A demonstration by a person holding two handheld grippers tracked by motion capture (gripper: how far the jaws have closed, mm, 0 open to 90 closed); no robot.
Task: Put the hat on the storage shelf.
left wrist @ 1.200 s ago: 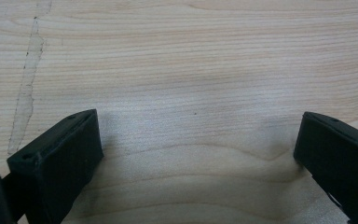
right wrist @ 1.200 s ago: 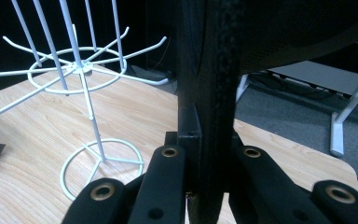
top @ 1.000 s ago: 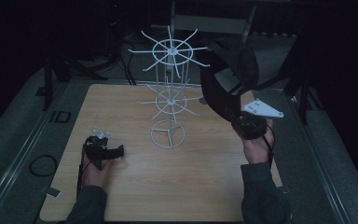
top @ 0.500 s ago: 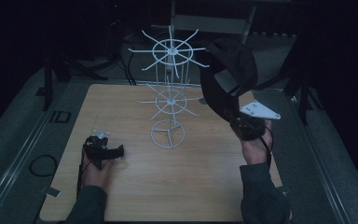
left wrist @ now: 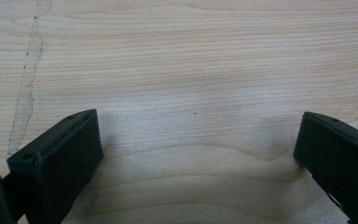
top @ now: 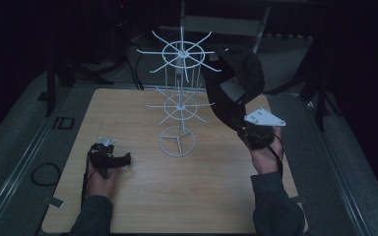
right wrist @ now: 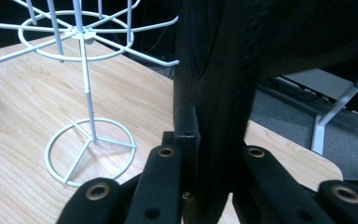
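From the high view I see my right claw raised over the right side of the desk, clamped on a dark cap that rises up and leans left toward the white wire rack. The cap's crown sits level with the rack's upper wheel of hooks, just beside its right-hand prongs; I cannot tell from here whether they touch. The right gripper view gives me what the overhead cannot: the jaws pinch a dark strip of the cap between them, having just eased open a little, and a hook tip of the rack ends right at the cap's edge. It also shows the rack's ring base standing flat on the wood.

My left claw rests on the near left of the desk, well apart from the rack. The left gripper view shows its jaws standing wide apart with nothing but bare wood grain between them, which the overhead is too dim to settle.
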